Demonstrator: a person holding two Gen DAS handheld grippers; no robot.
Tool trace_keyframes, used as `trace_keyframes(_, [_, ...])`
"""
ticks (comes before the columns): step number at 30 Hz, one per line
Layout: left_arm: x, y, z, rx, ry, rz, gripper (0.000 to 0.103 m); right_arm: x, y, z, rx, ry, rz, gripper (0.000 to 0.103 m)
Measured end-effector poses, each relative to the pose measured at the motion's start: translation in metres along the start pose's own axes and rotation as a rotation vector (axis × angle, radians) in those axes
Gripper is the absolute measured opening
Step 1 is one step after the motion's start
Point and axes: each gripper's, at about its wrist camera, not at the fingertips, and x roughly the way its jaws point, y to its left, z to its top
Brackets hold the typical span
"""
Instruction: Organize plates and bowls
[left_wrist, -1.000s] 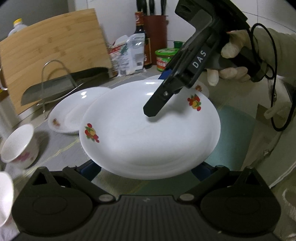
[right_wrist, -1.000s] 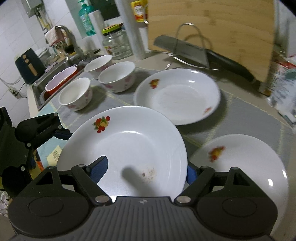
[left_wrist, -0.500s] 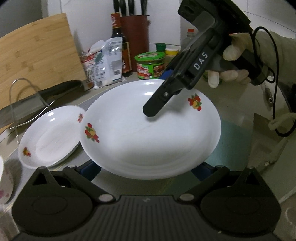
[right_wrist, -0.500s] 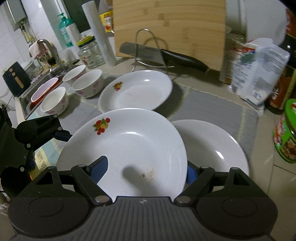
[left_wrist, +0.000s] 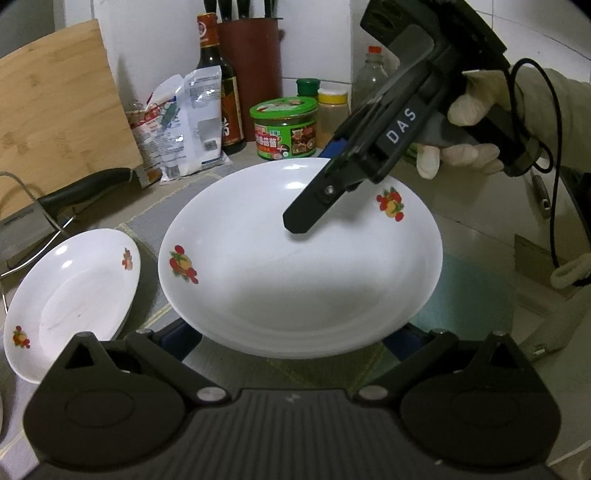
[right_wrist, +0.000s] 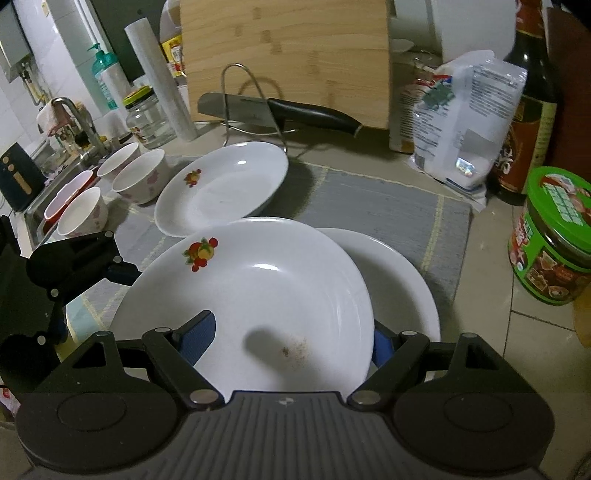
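The fruit-patterned plate (left_wrist: 299, 258) is gripped at opposite rims by the left gripper (left_wrist: 295, 341) and right gripper (right_wrist: 291, 339), above a second plate (right_wrist: 399, 280).

Dim overhead light, glare on the plate (left_wrist: 301, 258), edges warped, perhaps blurred.

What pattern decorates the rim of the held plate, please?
Red and yellow fruit motifs on the white plate; clearest in the left wrist view.
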Motion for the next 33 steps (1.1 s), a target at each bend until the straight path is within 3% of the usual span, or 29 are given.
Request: trace_keyframes(33, [0.033, 0.007, 0.02, 0.04, 0.123, 0.006, 0.102, 0.016, -0.024, -0.008, 0.054, 0.044, -0.019, 0.089])
